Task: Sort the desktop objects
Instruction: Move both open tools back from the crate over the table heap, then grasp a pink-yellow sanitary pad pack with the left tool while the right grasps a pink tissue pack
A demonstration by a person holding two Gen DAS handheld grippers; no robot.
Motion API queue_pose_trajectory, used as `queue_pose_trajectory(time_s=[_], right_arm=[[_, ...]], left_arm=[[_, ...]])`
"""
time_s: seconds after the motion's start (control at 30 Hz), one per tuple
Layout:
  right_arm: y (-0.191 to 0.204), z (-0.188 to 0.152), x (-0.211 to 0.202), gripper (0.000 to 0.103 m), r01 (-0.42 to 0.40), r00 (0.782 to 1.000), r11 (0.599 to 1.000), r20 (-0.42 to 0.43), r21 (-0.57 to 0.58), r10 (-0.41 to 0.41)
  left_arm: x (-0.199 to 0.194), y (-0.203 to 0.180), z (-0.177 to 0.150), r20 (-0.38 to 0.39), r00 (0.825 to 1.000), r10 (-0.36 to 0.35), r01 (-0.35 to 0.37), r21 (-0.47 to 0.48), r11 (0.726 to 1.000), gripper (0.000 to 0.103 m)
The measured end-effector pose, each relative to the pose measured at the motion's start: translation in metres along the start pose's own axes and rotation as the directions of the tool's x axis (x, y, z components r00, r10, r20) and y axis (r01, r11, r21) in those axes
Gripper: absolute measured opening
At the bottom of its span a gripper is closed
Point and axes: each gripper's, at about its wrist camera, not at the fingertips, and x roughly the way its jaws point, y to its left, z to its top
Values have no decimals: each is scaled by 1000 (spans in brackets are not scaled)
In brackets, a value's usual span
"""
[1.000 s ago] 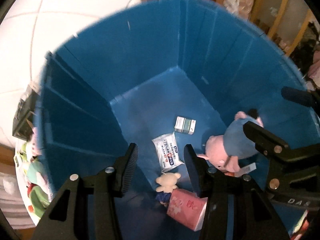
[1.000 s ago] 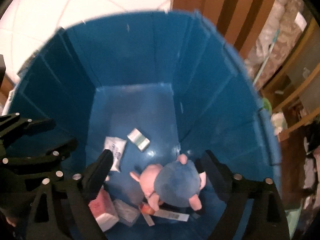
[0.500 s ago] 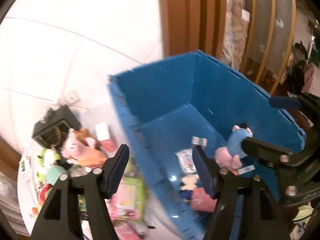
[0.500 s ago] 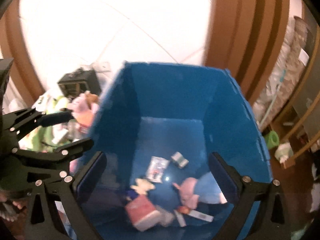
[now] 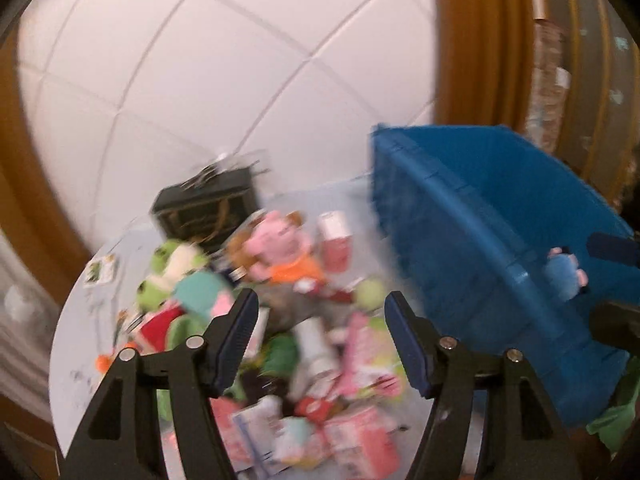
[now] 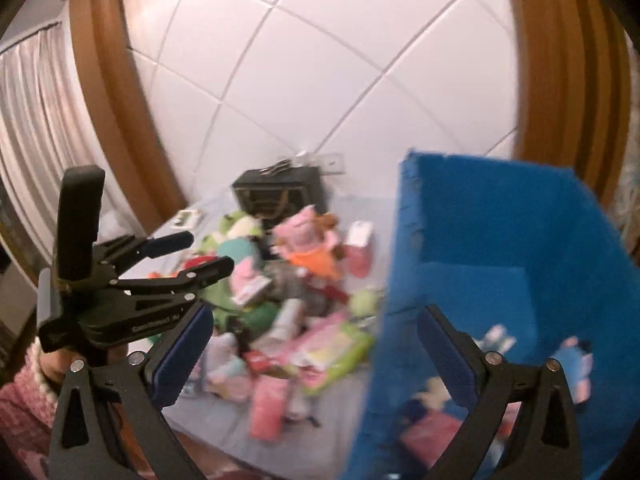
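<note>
Left gripper [image 5: 320,334]: empty; jaws apart at a middling width, having opened within the last second but steady since; it hangs over the pile of clutter.
Right gripper [image 6: 316,352]: empty; jaws spread wide after just opening a little further; it straddles the near wall of the blue bin [image 6: 460,216], nothing between the pads.
Pile [image 6: 292,312]: heaped on the pale tabletop [image 6: 208,412], just left of the bin; a pink doll in an orange dress [image 5: 280,256] lies on top near the back, a black bag [image 5: 208,208] behind it, a pink box [image 6: 268,404] at the near edge.
Done: a few things lie in the bin, among them a pink pig toy in blue [image 6: 576,364] and a white packet [image 6: 498,338].
Left: by my reckoning most of the job; the pile far outweighs what the bin holds.
Hard to make out: both views are smeared; most pile items read only as blobs of colour; the bin floor is partly hidden by its wall and the right fingers; labels unreadable.
</note>
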Motion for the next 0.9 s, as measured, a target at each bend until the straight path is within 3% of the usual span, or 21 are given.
queue_pose_trajectory(time_s=[0.33,0.4,0.47,0.57,0.77,0.9], right_arm=[[36,-50,103,103,-2,988,998,-154,56,10],[52,-62,111,103,95,988,995,-121,-43,-99],[64,-75,122,103,147,979,984,-124,-103,-159],[74,-93,142,103,111,975,986,-179,-125,-133],[82,-125,179,103,78,957,994,-274,-77,-97],[79,-152,191,103,90,943,995,-318,-43,-99]], left_arm=[[28,117,-100,-122,983,139,-159,-174,972,65],[36,133,-125,-160,976,145,-177,-205,963,65],[46,146,-150,-206,965,159,-204,-216,955,65],[56,164,-186,-268,949,166,-234,-244,941,65],[68,164,-223,-312,942,121,-211,-273,939,65],[74,131,-228,-293,955,36,-115,-260,959,65]])
